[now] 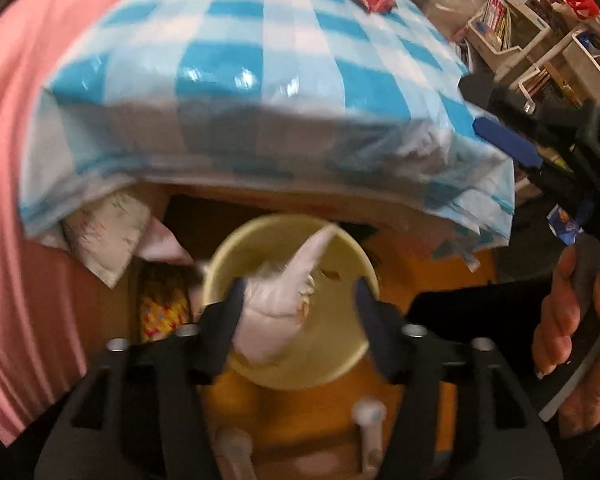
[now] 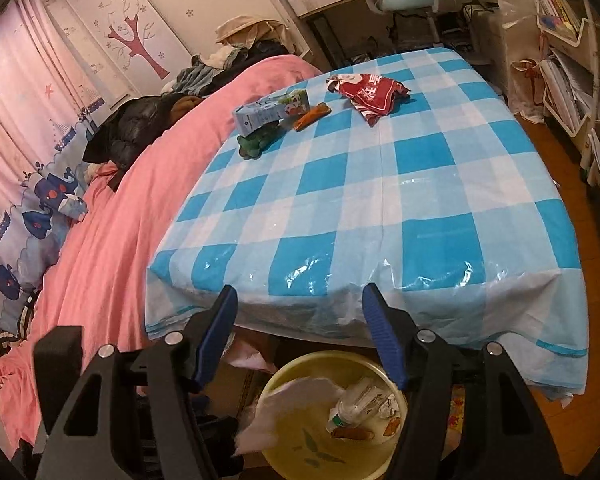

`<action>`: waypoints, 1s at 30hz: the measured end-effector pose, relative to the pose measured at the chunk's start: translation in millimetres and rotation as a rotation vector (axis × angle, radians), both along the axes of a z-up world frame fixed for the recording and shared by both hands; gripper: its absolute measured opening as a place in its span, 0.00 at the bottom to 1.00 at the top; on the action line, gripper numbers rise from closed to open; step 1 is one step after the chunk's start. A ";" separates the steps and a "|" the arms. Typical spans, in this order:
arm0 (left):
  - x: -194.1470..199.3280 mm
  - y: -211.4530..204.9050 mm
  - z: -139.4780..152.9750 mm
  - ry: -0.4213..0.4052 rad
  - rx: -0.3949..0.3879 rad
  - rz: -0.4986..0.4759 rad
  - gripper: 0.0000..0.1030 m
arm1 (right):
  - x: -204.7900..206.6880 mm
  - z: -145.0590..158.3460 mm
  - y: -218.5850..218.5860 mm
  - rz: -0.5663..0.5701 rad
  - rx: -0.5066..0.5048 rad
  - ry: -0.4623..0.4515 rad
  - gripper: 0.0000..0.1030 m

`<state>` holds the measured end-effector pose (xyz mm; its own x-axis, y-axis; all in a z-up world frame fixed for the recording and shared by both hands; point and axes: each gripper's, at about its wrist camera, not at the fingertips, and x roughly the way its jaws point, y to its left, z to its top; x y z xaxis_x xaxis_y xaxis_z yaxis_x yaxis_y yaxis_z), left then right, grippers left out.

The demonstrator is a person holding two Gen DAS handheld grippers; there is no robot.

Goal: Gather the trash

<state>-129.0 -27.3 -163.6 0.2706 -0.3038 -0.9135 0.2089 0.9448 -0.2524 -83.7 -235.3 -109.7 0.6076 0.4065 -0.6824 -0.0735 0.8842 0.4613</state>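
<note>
Two hand-held grippers are in view, one per camera, and both hang over a single pale yellow bin (image 2: pixel 332 440) that stands on the orange floor just below the near edge of the tabletop (image 2: pixel 380 208), which is covered in a blue-and-white checked cloth. The left hand-held gripper (image 1: pixel 298 300) points steeply down into the bin with its jaws standing wide; one crumpled white tissue (image 1: pixel 284 292) lies between them over the bin's mouth, blurred, close against the left finger, and whether a pad touches it cannot be told. The right hand-held gripper (image 2: pixel 300 316) stands wide too, with nothing between its blue pads — only the hanging edge of the cloth shows behind them. In the right wrist view the bin holds that white tissue at its left rim, one crushed clear plastic bottle (image 2: pixel 360 400) and a few small scraps beside it. Four things remain on the far part of the tabletop: one crumpled red wrapper (image 2: pixel 374 94), one light blue carton (image 2: pixel 272 110), one orange stick-shaped piece (image 2: pixel 312 117) and one dark green lump (image 2: pixel 256 142) — the last three close together, the wrapper apart to their right. A pink bed (image 2: pixel 112 220) runs along the tabletop's left side. One bare hand (image 1: pixel 572 344) grips the right tool's handle at the edge of the left wrist view.
</note>
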 end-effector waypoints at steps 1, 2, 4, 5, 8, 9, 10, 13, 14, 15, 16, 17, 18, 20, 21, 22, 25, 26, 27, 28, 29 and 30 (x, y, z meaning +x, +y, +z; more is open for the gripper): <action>0.2 0.7 2.9 -0.014 0.006 0.005 0.64 | 0.2 0.0 0.1 0.000 -0.001 0.000 0.62; 1.0 1.6 4.2 -0.019 0.012 0.012 0.66 | -0.1 -0.2 -0.1 0.000 -0.003 0.000 0.63; 3.3 4.1 3.0 -0.019 0.029 0.029 0.67 | -0.8 -0.8 -0.5 0.000 -0.004 0.002 0.64; 4.3 4.8 2.9 -0.019 0.034 0.035 0.67 | -0.8 -1.4 -0.6 0.000 -0.003 0.004 0.64; 6.1 8.6 5.9 -0.034 0.043 0.053 0.68 | -1.4 -2.9 1.0 0.002 -0.005 0.009 0.64; 6.4 9.7 8.1 -0.046 0.049 0.061 0.68 | -1.5 -3.2 1.8 0.004 -0.007 0.010 0.64; 6.4 10.5 8.8 -0.055 0.053 0.065 0.70 | -1.4 -3.5 3.0 0.006 -0.009 0.011 0.64; 6.8 11.3 13.0 -0.083 0.068 0.078 0.71 | -1.1 -5.1 5.9 0.013 -0.015 0.016 0.65; 6.9 11.7 14.7 -0.092 0.071 0.079 0.72 | -1.2 -5.7 6.8 0.016 -0.017 0.018 0.65; 6.8 12.2 16.0 -0.097 0.072 0.080 0.72 | -0.7 -5.8 7.5 0.017 -0.018 0.019 0.65; 6.6 11.9 17.3 -0.105 0.075 0.081 0.72 | -0.7 -6.2 8.2 0.018 -0.020 0.020 0.65; 6.4 11.7 18.6 -0.112 0.079 0.081 0.72 | -0.9 -6.5 8.9 0.019 -0.022 0.021 0.65; 6.1 11.9 19.4 -0.118 0.082 0.081 0.72 | -0.4 -6.5 9.4 0.020 -0.023 0.022 0.65; 5.7 11.0 21.5 -0.132 0.090 0.082 0.73 | -0.8 -6.8 10.1 0.021 -0.025 0.023 0.65; 5.6 11.0 22.5 -0.138 0.091 0.083 0.73 | -0.8 -6.9 10.3 0.021 -0.025 0.023 0.65; 5.4 11.0 24.0 -0.146 0.094 0.086 0.73 | -0.8 -7.1 10.6 0.021 -0.026 0.024 0.66; 5.1 11.4 26.5 -0.163 0.098 0.093 0.74 | -1.0 -7.4 11.0 0.022 -0.028 0.025 0.66; 4.9 11.7 27.2 -0.168 0.099 0.095 0.75 | -1.0 -7.4 11.1 0.022 -0.028 0.025 0.66; 4.8 12.0 27.7 -0.172 0.101 0.097 0.75 | -1.0 -7.4 11.1 0.022 -0.028 0.025 0.66; 4.7 12.0 28.5 -0.178 0.104 0.099 0.75 | -0.9 -7.5 11.1 0.022 -0.027 0.025 0.66; 4.5 12.2 29.0 -0.182 0.106 0.100 0.76 | -0.9 -7.4 11.1 0.022 -0.028 0.025 0.67; 4.4 12.3 29.6 -0.185 0.109 0.101 0.76 | -1.1 -7.5 11.2 0.022 -0.028 0.026 0.67</action>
